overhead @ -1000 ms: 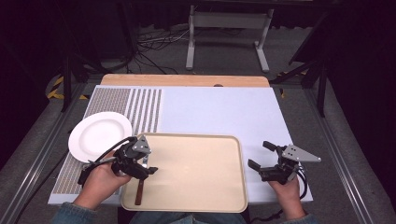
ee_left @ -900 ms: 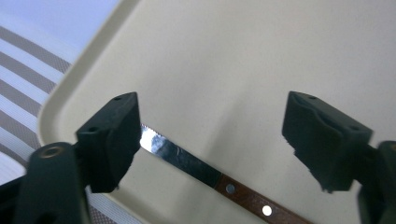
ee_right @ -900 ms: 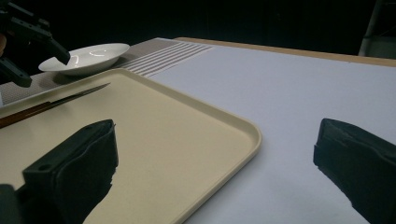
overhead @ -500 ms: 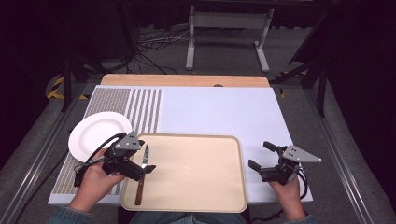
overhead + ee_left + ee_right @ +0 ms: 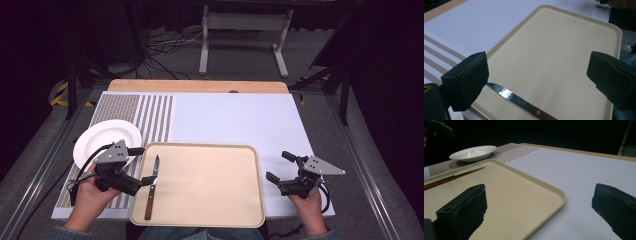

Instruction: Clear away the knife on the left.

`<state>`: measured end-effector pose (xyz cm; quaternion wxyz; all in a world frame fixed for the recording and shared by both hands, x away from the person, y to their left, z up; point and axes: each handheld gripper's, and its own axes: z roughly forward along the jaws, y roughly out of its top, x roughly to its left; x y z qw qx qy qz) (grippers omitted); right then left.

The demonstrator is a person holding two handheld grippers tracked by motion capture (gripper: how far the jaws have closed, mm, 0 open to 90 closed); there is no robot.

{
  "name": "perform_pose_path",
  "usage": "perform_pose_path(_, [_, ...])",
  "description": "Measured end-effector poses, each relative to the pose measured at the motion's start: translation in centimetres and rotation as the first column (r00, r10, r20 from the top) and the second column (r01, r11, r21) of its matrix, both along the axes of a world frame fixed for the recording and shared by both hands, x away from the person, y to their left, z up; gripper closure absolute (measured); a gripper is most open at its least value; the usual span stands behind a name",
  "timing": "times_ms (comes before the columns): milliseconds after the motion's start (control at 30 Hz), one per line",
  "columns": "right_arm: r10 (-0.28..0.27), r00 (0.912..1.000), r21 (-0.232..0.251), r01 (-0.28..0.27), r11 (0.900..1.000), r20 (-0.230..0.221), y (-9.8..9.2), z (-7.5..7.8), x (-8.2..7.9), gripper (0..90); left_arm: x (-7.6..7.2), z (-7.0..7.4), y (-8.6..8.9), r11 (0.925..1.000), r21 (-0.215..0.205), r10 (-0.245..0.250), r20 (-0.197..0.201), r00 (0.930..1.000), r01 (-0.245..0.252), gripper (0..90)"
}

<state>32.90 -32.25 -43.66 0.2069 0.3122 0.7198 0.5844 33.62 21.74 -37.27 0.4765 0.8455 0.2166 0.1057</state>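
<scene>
Moved since earlier: left gripper drew back off the tray's left edge toward the plate, and the knife it had hung over lay uncovered on the tray; right gripper and tray kept their places.
Left gripper jaws: stood wide apart with nothing between them; in the left gripper view the knife lay below and beyond the pads, not touched.
Right gripper: held over the bare white table just right of the tray, jaws spread, empty.
Knife: rested flat along the tray's left side, serrated blade pointing away from the person, brown wooden handle toward the near edge, a rivet visible where blade met handle.
Tray: cream, shallow raised rim, bare apart from the knife; sat on the near middle of the table.
Plate: white, shallow, empty, on the striped mat just beyond the tray's left corner.
How the knife should handle: judged light and stiff; the polished blade looked slippery and thin, lying nearly flush with the tray, so hard to get pads under.
Where to take hold: judged best across the wooden handle, near the rivet, where it was thicker and less slick; pinching the blade risked a slip.
</scene>
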Motion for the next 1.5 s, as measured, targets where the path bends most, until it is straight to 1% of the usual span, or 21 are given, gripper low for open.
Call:
perform_pose_path(33, [0.0, 1.0, 0.0, 0.0, 1.0, 0.0, 0.0, 0.0, 0.0, 0.6, 0.0, 0.0, 0.0, 1.0, 0.0, 0.0, 0.0, 1.0, 0.0, 4.6])
perform_pose_path(167, [0.012, 0.9996, -0.04, -0.011, 0.999, 0.027, 0.2, 0.2, -0.2, 1.3, -0.4, -0.1, 1.3, 0.9987, -0.051, 0.006, 0.029, 0.9996, -0.004, 3.7])
perform_pose_path(200, [0.013, 0.9995, -0.046, -0.011, 0.999, 0.027, 0.3, 0.2, -0.2, 1.3, -0.5, -0.2, 1.8, 0.9972, -0.074, 0.015, 0.029, 0.9995, -0.013, 3.4])
perform_pose_path(300, [0.011, 0.9995, -0.047, -0.01, 0.999, 0.03, 0.3, 0.3, -0.3, 1.3, -0.6, -0.3, 2.5, 0.9954, -0.089, 0.037, 0.036, 0.9987, -0.033, 3.0])
perform_pose_path(400, [0.007, 0.9991, -0.056, -0.004, 0.998, 0.042, 0.3, 0.3, -0.4, 1.3, -0.7, -0.6, 3.5, 0.9908, -0.129, 0.046, 0.043, 0.998, -0.04, 2.9])
perform_pose_path(500, [0.005, 0.9989, -0.059, -0.002, 0.998, 0.046, 0.3, 0.4, -0.5, 1.3, -1.1, -1.0, 4.7, 0.9838, -0.176, 0.048, 0.086, 0.9952, -0.032, 2.7])
perform_pose_path(533, [0.006, 0.9988, -0.058, -0.003, 0.998, 0.049, 0.3, 0.4, -0.5, 1.3, -1.1, -1.0, 4.7, 0.9838, -0.176, 0.048, 0.086, 0.9952, -0.032, 2.7])
perform_pose_path(600, [0.004, 0.9989, -0.057, -0.002, 0.998, 0.047, 0.2, 0.4, -0.5, 1.3, -1.3, -1.4, 5.3, 0.9813, -0.19, 0.056, 0.116, 0.9916, -0.034, 2.8])
perform_pose_path(633, [0.004, 0.9989, -0.056, -0.001, 0.998, 0.046, 0.2, 0.4, -0.5, 1.3, -1.4, -1.6, 5.5, 0.9786, -0.202, 0.062, 0.117, 0.9912, -0.037, 2.8])
perform_pose_path(733, [0.004, 0.9988, -0.054, -0.001, 0.999, 0.048, 0.2, 0.4, -0.5, 1.3, -1.3, -2.3, 6.5, 0.9674, -0.247, 0.082, 0.1, 0.9916, -0.055, 2.7])
perform_pose_path(900, [0.006, 0.9987, -0.053, -0.003, 0.999, 0.051, 0.2, 0.4, -0.6, 1.3, -1.3, -3.3, 7.8, 0.9612, -0.256, 0.126, 0.079, 0.9889, -0.102, 2.7])
perform_pose_path(933, [0.007, 0.9986, -0.053, -0.004, 0.999, 0.052, 0.2, 0.4, -0.6, 1.3, -1.3, -3.3, 7.8, 0.9612, -0.256, 0.126, 0.079, 0.9889, -0.102, 2.5])
perform_pose_path(1000, [0.007, 0.9986, -0.054, -0.004, 0.999, 0.053, 0.2, 0.4, -0.6, 1.3, -1.3, -3.8, 8.3, 0.9564, -0.268, 0.137, 0.063, 0.9886, -0.116, 2.3])
perform_pose_path(1067, [0.008, 0.9986, -0.053, -0.005, 0.999, 0.053, 0.2, 0.4, -0.6, 1.3, -1.1, -4.3, 8.6, 0.9525, -0.283, 0.129, 0.039, 0.9908, -0.113, 1.7])
perform_pose_path(1133, [0.009, 0.9985, -0.054, -0.006, 0.999, 0.055, 0.2, 0.4, -0.6, 1.3, -1.0, -4.7, 8.8, 0.9536, -0.275, 0.137, 0.034, 0.99, -0.123, 0.9])
perform_pose_path(1200, [0.012, 0.9983, -0.051, -0.009, 0.999, 0.056, 0.2, 0.4, -0.6, 1.3, -0.9, -5.2, 8.9, 0.9516, -0.278, 0.146, 0.035, 0.9887, -0.13, 0.9])
perform_pose_path(1233, [0.013, 0.9982, -0.05, -0.01, 0.999, 0.058, 0.2, 0.4, -0.6, 1.3, -0.8, -5.4, 8.9, 0.9483, -0.287, 0.149, 0.028, 0.9884, -0.135, 0.8])
perform_pose_path(1267, [0.012, 0.9983, -0.05, -0.009, 0.999, 0.057, 0.2, 0.4, -0.6, 1.3, -0.7, -5.5, 9.0, 0.95, -0.284, 0.147, 0.036, 0.9885, -0.131, 0.7])
perform_pose_path(1333, [0.013, 0.9983, -0.049, -0.01, 0.999, 0.058, 0.2, 0.4, -0.6, 1.3, -0.8, -5.7, 9.0, 0.9466, -0.288, 0.158, 0.026, 0.9871, -0.144, 0.7])
perform_pose_path(1467, [0.014, 0.9984, -0.05, -0.012, 0.999, 0.055, 0.2, 0.4, -0.6, 1.3, -0.8, -6.2, 8.8, 0.9494, -0.28, 0.156, 0.03, 0.9872, -0.142, 0.8])
perform_pose_path(1500, [0.017, 0.9981, -0.05, -0.014, 0.999, 0.059, 0.2, 0.4, -0.6, 1.3, -0.8, -6.5, 8.7, 0.952, -0.274, 0.144, 0.01, 0.9895, -0.136, 0.7])
